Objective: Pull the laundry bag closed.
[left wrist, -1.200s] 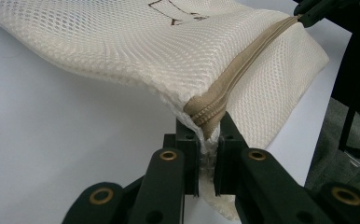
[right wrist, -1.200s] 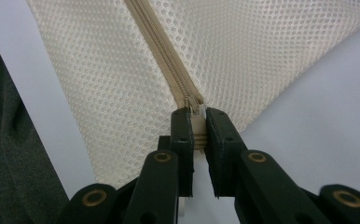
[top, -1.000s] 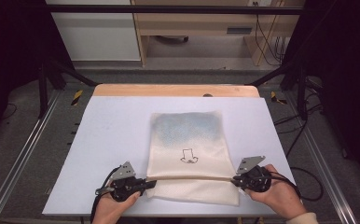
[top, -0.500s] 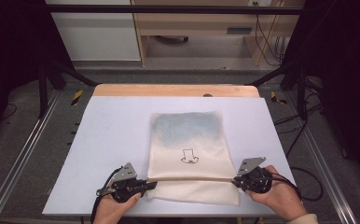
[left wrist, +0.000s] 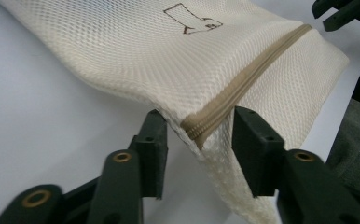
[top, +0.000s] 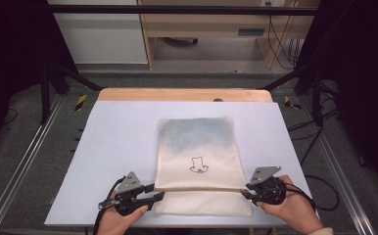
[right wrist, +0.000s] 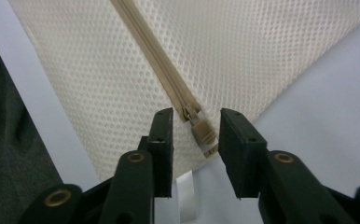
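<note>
A cream mesh bag lies flat on the white table, with a small black drawing on it. Its tan zipper runs across near the front edge. My left gripper is at the zipper's left end. Its jaws have just been opening, and the zipper end sits between them with a gap on each side. My right gripper is at the zipper's right end. Its jaws have also just been opening, and the zipper pull lies loose between them.
A wooden strip borders the table's far edge, with a pale cabinet and a wooden desk beyond it. Metal rails run along the floor on both sides. Cables trail at the right.
Both grippers' jaws have come apart from the zipper's ends. The hands and the bag have hardly moved.
</note>
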`<state>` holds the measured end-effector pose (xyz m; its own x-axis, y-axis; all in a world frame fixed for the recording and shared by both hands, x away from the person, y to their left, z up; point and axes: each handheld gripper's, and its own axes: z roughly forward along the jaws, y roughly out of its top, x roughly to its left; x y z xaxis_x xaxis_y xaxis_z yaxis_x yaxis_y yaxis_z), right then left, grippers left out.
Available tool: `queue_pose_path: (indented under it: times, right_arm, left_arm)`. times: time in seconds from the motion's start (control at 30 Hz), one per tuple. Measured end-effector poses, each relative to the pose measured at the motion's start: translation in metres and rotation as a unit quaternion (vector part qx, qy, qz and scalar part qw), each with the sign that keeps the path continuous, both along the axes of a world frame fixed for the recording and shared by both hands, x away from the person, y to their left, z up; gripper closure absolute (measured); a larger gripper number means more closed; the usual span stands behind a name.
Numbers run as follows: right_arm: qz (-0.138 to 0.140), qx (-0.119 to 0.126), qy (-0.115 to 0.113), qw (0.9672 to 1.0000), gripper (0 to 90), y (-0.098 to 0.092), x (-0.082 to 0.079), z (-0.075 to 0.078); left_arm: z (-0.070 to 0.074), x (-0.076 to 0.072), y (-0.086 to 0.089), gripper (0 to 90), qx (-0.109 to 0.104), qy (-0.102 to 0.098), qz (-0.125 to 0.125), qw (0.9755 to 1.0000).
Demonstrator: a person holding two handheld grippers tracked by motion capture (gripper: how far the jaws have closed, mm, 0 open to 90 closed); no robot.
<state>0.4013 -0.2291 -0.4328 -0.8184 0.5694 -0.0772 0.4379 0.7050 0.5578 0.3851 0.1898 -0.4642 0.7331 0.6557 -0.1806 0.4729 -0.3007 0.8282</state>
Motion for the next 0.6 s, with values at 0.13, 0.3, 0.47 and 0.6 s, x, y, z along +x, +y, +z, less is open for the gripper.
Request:
queue_pose_path:
  times: [0.13, 0.3, 0.47, 0.6]
  right_arm:
    - [-0.001, 0.025, -0.025, 0.9994, 51.5, 0.005, -0.004, 0.01]
    - [-0.009, 0.039, -0.046, 0.9982, 37.8, 0.015, -0.005, 0.017]
    - [-0.031, 0.055, -0.076, 0.9951, 21.1, 0.025, -0.002, 0.026]
    - [-0.044, 0.07, -0.091, 0.9924, 12.1, 0.033, 0.001, 0.033]
  left_arm:
    - [0.008, -0.005, 0.01, 34.9, -0.005, -0.019, 0.029, 0.9994]
    - [0.012, -0.002, 0.018, 18.3, 0.0, -0.026, 0.053, 0.9982]
    - [0.015, 0.0, 0.023, 11.7, 0.006, -0.038, 0.065, 0.9971]
    - [0.019, 0.001, 0.027, 5.8, 0.014, -0.055, 0.073, 0.9957]
